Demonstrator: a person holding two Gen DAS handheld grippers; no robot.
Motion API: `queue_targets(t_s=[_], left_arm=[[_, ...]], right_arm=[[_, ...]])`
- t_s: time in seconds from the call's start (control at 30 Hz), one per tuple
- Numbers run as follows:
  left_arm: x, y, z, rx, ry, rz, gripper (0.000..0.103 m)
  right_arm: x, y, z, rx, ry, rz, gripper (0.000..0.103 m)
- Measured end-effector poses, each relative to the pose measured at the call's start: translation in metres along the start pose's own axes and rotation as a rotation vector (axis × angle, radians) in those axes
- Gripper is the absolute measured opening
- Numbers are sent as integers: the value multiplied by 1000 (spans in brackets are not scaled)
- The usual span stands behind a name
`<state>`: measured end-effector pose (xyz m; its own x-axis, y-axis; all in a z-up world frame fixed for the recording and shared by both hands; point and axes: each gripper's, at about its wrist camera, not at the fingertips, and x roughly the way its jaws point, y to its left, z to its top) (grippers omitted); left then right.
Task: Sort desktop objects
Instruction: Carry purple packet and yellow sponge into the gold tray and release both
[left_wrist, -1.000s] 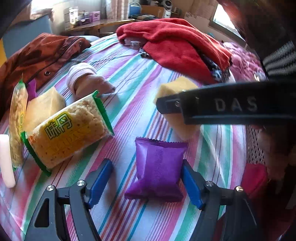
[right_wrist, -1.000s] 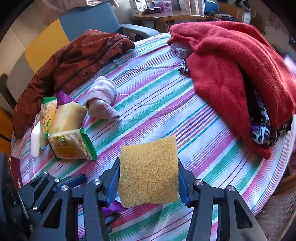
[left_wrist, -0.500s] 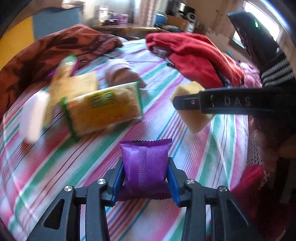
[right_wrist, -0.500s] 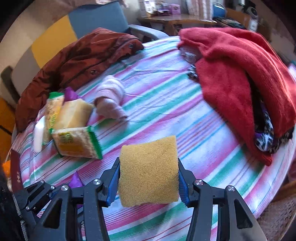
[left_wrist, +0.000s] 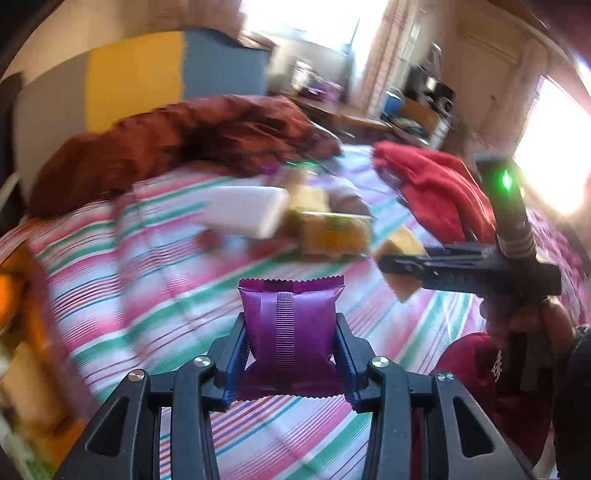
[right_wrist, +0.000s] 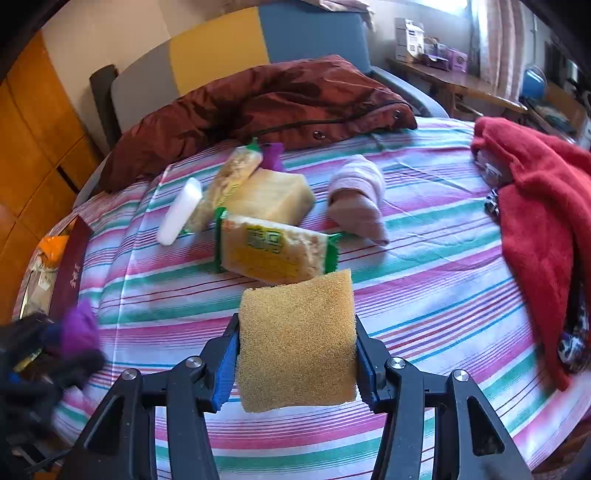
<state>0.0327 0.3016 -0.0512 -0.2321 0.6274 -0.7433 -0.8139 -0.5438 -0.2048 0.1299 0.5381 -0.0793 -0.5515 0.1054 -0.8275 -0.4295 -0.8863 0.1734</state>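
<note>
Purple packet (left_wrist: 290, 325) now lifted, pinched by left gripper (left_wrist: 290, 354); right gripper (right_wrist: 295, 363) still clamps sponge (right_wrist: 296, 341)

Left gripper (left_wrist: 290, 349): we hold it above the surface, both blue pads pressing on the purple packet (left_wrist: 290, 328).
Right gripper (right_wrist: 295, 362): we hold it raised, jaws closed on the sides of the yellow sponge (right_wrist: 295, 339).

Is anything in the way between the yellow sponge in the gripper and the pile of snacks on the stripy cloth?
Nothing visible blocks it. The right gripper holds the sponge above bare striped tablecloth, and the nearest thing ahead is the pile's own green-edged cracker packet.
</note>
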Motion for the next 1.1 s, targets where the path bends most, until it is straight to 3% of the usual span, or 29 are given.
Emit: queue_targets(t_s=[0.13,0.43,0.53,0.6,0.67,0.77,0.93,1.1], left_arm=[[-37,42,-11,-100,-50,79,43],[-110,141,-50,-332,-145,287,44],[-125,169,-62,-393,-166,354,50],[-131,186,-70,-431,-158,398,61],[-137,198,-79,-483,-161,400,62],[-148,210,-93,-549,-185,402,67],[-162,218,-113,-600,-206,414,68],[-165,213,-125,-614,-191,437,67]], right_arm=[[2,28,-2,-53,27,32,54],[-20,152,7,-242,-5,250,54],[-25,201,9,-293,-8,343,54],[-26,233,11,-290,-9,414,54],[-22,257,14,-276,6,482,56],[-15,287,11,-254,30,555,82],[-7,311,-2,-291,73,569,82],[7,308,-23,-296,126,518,82]])
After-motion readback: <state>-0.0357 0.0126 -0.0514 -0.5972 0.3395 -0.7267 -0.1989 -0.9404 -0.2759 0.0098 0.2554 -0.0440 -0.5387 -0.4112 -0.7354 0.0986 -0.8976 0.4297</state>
